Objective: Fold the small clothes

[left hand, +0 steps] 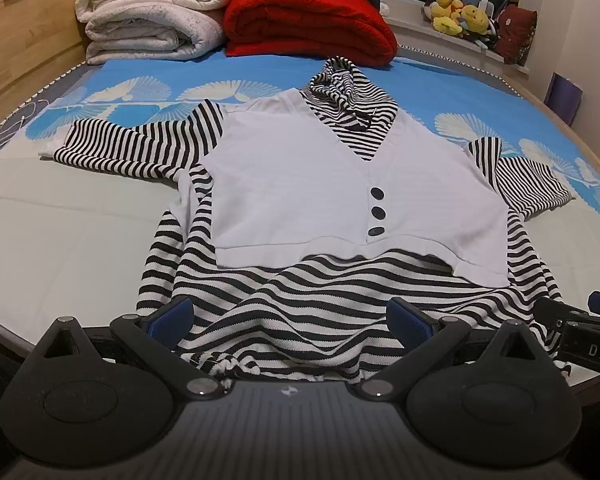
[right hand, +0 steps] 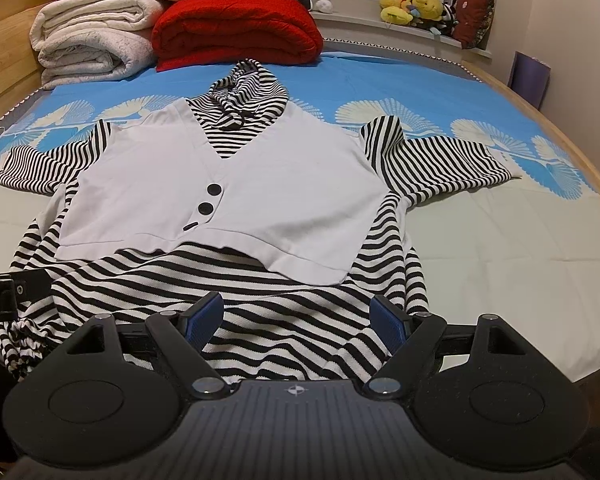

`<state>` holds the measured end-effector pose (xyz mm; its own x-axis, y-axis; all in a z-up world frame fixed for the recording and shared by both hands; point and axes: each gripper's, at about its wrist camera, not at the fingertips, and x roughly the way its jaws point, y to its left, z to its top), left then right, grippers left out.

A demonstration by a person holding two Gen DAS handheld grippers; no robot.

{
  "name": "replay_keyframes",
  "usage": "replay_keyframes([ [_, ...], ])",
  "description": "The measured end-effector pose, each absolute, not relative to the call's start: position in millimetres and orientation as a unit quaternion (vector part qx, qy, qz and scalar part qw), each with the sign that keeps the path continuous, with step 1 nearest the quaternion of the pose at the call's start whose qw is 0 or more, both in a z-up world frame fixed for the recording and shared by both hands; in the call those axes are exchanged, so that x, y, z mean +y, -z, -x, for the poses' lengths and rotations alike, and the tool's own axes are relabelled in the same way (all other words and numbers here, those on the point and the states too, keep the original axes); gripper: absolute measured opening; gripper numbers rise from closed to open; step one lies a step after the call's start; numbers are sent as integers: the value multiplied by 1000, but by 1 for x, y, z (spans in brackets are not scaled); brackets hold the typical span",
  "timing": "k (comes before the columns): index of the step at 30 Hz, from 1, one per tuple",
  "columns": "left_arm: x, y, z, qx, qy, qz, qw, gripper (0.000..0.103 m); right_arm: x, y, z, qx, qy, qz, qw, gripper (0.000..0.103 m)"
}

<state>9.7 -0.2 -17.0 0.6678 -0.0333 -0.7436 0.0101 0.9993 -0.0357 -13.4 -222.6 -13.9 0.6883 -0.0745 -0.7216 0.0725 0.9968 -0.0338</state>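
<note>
A small black-and-white striped hooded top with a white vest front [left hand: 340,184] and three dark buttons lies spread face up on the bed, sleeves out to both sides, hood at the far end. It also shows in the right wrist view [right hand: 228,184]. My left gripper [left hand: 292,322] is open, its blue pads on either side of the rumpled striped hem at its near left part. My right gripper [right hand: 298,320] is open over the hem's near right part. The right gripper's body [left hand: 580,332] shows at the left wrist view's right edge.
The bed [left hand: 60,232] has a pale sheet near me and a blue shell-print cover [left hand: 260,68] farther off. Folded white blankets [left hand: 152,16] and a red blanket [left hand: 308,24] are stacked at the far end. Yellow plush toys [right hand: 412,4] sit on the windowsill. A wooden bed frame [right hand: 560,128] borders the right.
</note>
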Motion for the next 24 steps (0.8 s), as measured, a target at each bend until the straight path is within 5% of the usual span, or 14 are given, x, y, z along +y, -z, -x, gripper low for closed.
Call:
replay_keyframes([
  [11, 18, -21, -50, 378, 16, 14, 926, 98, -222, 19, 9, 402, 45, -4, 915, 81],
  [16, 37, -42, -116, 350, 28, 14, 936, 71, -226, 19, 6, 398, 47, -8, 916, 81],
  [18, 48, -40, -145, 353, 28, 25, 935, 52, -229, 15, 6, 383, 52, -12, 922, 81],
  [24, 106, 11, -216, 384, -29, 52, 921, 39, -239, -7, -3, 328, 60, -4, 943, 80],
])
